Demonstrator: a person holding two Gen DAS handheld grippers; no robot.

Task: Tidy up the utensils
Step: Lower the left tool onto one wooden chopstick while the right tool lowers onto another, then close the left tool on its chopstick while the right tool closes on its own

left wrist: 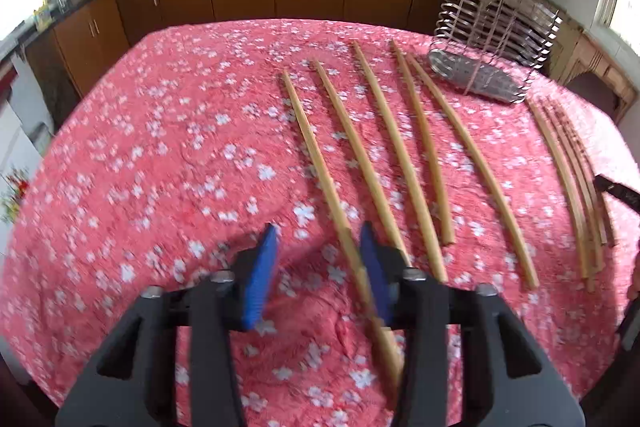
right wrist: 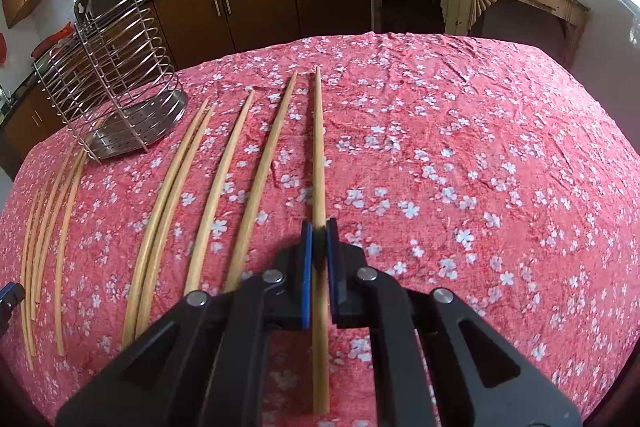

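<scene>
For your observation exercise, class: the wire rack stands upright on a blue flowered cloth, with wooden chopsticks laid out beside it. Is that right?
Not quite: the cloth is pink with white flowers, not blue, as the right wrist view shows. The wire rack does stand upright on it, with wooden chopsticks laid out beside it.

Long pale wooden chopsticks (right wrist: 224,183) lie roughly parallel on the cloth beside an upright wire utensil rack (right wrist: 116,79).

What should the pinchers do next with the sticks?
Probably lift the right gripper: its jaws look shut on the rightmost chopstick, which still lies on the tablecloth. Then carry it to the wire holder.
</scene>
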